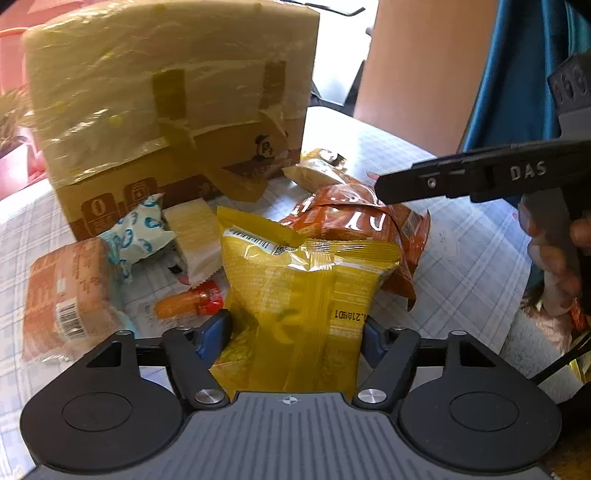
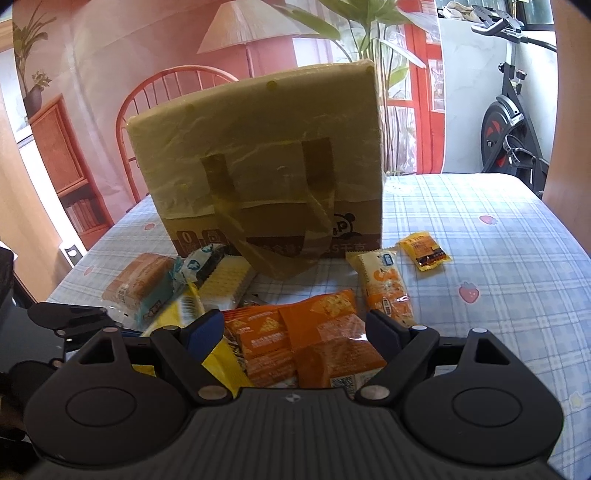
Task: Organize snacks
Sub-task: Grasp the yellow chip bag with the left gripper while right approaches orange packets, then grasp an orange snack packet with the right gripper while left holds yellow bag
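Yellow snack bag (image 1: pixel 303 295) fronts orange packets (image 1: pixel 354 218), box (image 1: pixel 170 110).

A table covered by a pale blue checked cloth printed with small strawberries (image 2: pixel 498 229) is recorded across the foreground. Behind it, a red wooden chair with a curved spindle back (image 2: pixel 155 92) is set against its far edge, with a woven-front wooden cabinet holding books (image 2: pixel 62 162) placed to the left and a potted plant (image 2: pixel 35 92) stood on top of it. A black exercise bike with red wheel markings (image 2: pixel 509 125) is seen at the far right, and tall green leaves (image 2: pixel 354 29) are seen at the rear.
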The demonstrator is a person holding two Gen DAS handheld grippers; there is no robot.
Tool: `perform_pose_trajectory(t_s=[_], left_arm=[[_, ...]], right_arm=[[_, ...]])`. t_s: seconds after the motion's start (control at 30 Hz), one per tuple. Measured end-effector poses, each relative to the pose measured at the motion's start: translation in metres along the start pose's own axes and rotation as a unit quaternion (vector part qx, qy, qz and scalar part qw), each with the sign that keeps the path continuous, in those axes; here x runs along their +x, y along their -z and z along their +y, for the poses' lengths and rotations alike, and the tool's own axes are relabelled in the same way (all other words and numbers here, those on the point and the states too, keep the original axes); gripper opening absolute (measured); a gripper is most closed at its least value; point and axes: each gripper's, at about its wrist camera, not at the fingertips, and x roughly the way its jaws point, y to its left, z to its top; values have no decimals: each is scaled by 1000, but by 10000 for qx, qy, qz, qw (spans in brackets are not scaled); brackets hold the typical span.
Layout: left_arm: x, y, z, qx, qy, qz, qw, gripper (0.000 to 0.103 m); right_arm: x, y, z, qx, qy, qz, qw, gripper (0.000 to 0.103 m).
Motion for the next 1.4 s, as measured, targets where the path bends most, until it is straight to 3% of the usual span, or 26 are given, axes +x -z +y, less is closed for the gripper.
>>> perform_pose_trajectory(t_s=[0.2, 0.37, 0.57, 0.87, 1.2, 1.4], left_arm=[[-16, 8, 17, -709, -406, -211, 9964, 68], [-23, 11, 29, -1322, -466, -405, 9893, 67], [-27, 15, 25, -1398, -572, -489, 9873, 67], [-30, 21, 27, -1568, -579, -575, 9843, 67], [-27, 23, 27, -1575, -551, -589, 9842, 67], [-27, 23, 27, -1552, -559, -592, 9845, 67]], right_arm=[[9, 3, -1, -194, 64, 58, 9998, 86], [23, 4, -1, -523, 128, 142, 9984, 86], [40, 8, 5, -1171, -30, 181, 9929, 88], [47, 9, 10, -1262, -125, 194, 9917, 95], [47, 20, 14, -1550, 73, 267, 9875, 99], [49, 24, 4, -1201, 130, 295, 9922, 98]])
